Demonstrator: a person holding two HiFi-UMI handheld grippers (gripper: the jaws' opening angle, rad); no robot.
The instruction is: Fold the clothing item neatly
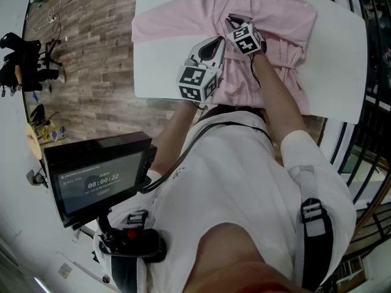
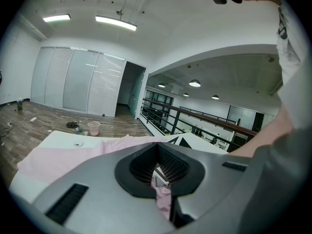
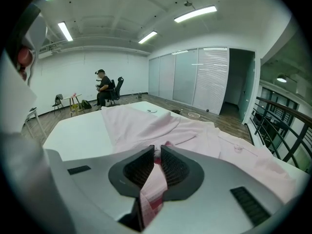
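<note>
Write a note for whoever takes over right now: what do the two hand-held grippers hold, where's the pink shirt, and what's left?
Left hand-held gripper: shut on a pinch of the pink shirt.
Right hand-held gripper: shut on a fold of the same shirt.
Shirt: lies rumpled on the white table.
Done: both grips taken; no neat fold yet.
Left: probably lay the held cloth over, smooth it, finish folding.
</note>
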